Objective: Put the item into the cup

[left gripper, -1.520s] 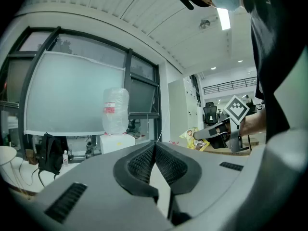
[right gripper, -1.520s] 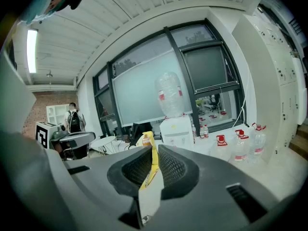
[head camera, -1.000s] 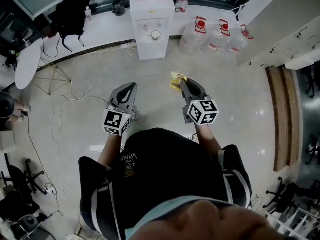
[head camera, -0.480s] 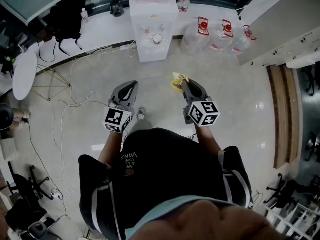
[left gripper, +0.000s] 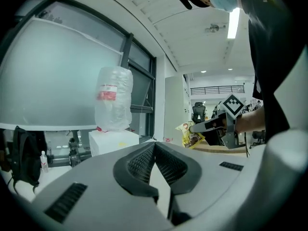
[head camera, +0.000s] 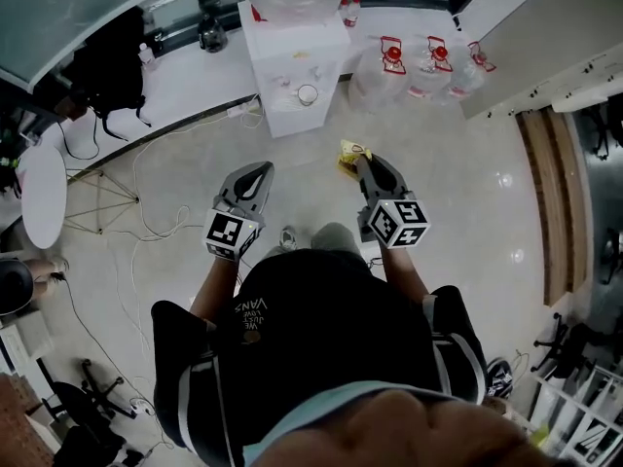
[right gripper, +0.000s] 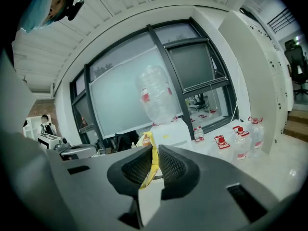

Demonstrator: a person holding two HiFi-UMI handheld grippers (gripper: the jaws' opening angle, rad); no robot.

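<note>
A yellow snack packet (head camera: 349, 153) is pinched in my right gripper (head camera: 357, 161), held out in front of me above the floor. In the right gripper view the packet (right gripper: 150, 154) stands edge-on between the mesh pads, which are shut on it. My left gripper (head camera: 257, 174) is held level beside it, shut and empty; its pads meet at the tips (left gripper: 154, 146). From the left gripper view the right gripper (left gripper: 215, 124) shows with the packet (left gripper: 187, 133). A small white cup (head camera: 308, 93) sits on the tray of the white water dispenser (head camera: 292, 56) ahead.
Three water jugs with red caps (head camera: 417, 66) stand right of the dispenser. Cables (head camera: 146, 212) trail over the floor to the left, near a round white table (head camera: 39, 193). A wooden strip (head camera: 547, 202) runs along the right. A black bag (head camera: 107, 56) hangs at the back left.
The dispenser and the jugs have slid toward the top edge and the room has swung a little. Both grippers keep their pose, the packet still in the right one.
</note>
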